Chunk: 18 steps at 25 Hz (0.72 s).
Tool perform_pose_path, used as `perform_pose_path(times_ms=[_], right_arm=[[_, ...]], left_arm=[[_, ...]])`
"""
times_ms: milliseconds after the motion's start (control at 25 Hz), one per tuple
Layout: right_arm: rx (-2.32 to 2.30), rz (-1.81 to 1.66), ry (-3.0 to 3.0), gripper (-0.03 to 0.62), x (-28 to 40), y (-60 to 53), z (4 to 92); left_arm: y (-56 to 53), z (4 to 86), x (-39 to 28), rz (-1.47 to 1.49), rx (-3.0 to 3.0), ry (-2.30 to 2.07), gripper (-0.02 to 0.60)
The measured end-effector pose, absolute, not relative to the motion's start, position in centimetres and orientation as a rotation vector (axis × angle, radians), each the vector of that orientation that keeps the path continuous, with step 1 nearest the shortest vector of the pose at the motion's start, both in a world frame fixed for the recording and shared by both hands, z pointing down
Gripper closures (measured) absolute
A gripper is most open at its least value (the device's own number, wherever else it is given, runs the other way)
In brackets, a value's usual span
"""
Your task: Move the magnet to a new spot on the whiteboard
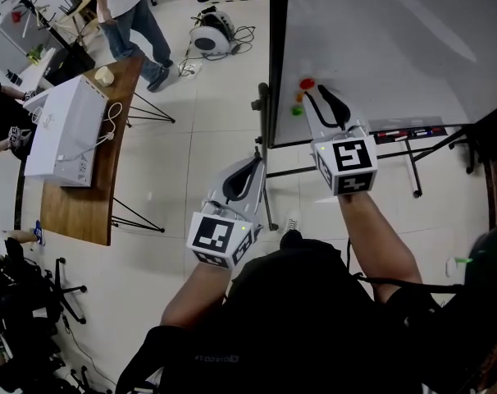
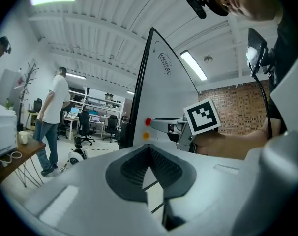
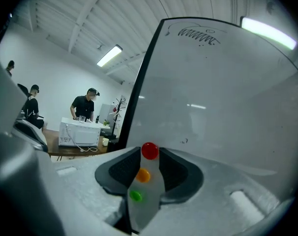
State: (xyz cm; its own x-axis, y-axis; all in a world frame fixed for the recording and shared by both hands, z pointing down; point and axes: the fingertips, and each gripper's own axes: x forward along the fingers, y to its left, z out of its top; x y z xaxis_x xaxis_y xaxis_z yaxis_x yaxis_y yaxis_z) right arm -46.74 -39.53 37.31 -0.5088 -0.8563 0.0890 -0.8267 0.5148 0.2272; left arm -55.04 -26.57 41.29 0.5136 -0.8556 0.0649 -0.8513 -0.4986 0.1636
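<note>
Whiteboard (image 1: pixel 380 39), near left edge: red magnet (image 3: pixel 149 151) is right at tips of yr right claw (image 1: pixel 318 93), jaws apart, gripping nothing; left claw (image 2: pixel 150 149) closed, farther.

3 magnets (red (image 3: pixel 149 151), orange (image 3: pixel 143 175), green (image 3: pixel 135 195)), 1 whiteboard (image 3: pixel 227 92), 2 hand-held grippers (left (image 1: pixel 253 166), right (image 1: pixel 316 94))

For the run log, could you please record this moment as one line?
right gripper: open, facing round red magnet on white whiteboard | left gripper: shut, empty | round orange magnet, round green magnet: untouched
</note>
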Motion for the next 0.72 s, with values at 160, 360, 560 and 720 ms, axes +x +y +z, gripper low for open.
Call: perform_pose_path(times_ms=[160, 360, 560, 720], right_arm=[[1.486, -0.258, -2.556, 0.461, -47.4, -40.5, 36.8], [1.558, -0.31, -2.508, 0.461, -48.1, -40.8, 36.7], [1.682, -0.41, -2.371, 0.471, -48.0, -41.1, 37.2], [1.689, -0.374, -2.377, 0.487, -47.8, -41.2, 37.2]], left_arm=[[-27.1, 41.5, -55.1, -0.021, 2.574, -1.464, 0.566], [-27.5, 41.3, -55.6, -0.014, 2.564, -1.477, 0.566], [-27.2, 41.6, -55.8, 0.0, 2.567, -1.474, 0.566], [-26.8, 41.6, -56.3, 0.009, 2.565, -1.479, 0.566]])
